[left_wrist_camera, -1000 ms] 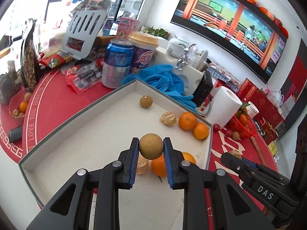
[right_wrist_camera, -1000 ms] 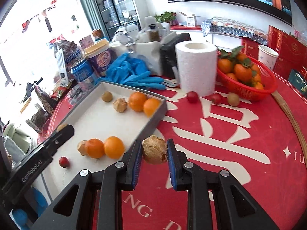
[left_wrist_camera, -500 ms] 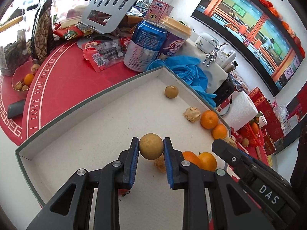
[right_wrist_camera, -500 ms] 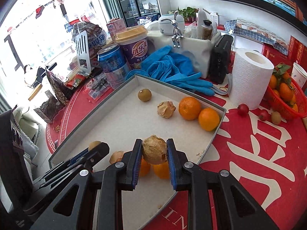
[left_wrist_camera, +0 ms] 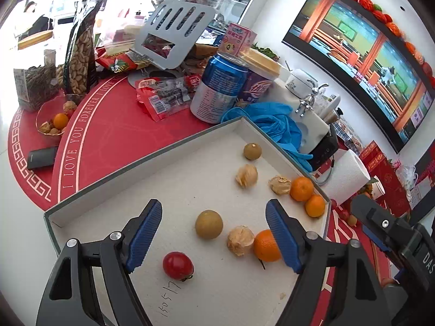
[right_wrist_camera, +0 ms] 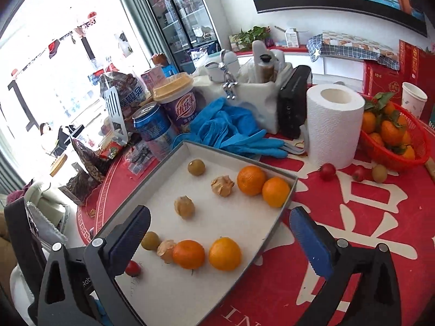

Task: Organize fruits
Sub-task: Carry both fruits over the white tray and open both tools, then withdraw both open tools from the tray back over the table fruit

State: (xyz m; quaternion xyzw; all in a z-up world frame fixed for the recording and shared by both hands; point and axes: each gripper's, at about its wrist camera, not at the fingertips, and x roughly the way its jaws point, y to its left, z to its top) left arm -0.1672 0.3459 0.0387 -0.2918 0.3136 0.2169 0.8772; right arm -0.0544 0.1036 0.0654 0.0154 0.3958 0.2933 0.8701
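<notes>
Your left gripper (left_wrist_camera: 213, 235) and right gripper (right_wrist_camera: 218, 233) had just sprung wide, empty, over the tray (right_wrist_camera: 282, 212), where nine fruits lay, while three more (right_wrist_camera: 327, 171) waited by the basket (right_wrist_camera: 394, 160) at the table's far edge

Both fruits now released into tray (left_wrist_camera: 152, 160)

White wall (left_wrist_camera: 274, 27), bright windows (right_wrist_camera: 54, 54)
</notes>
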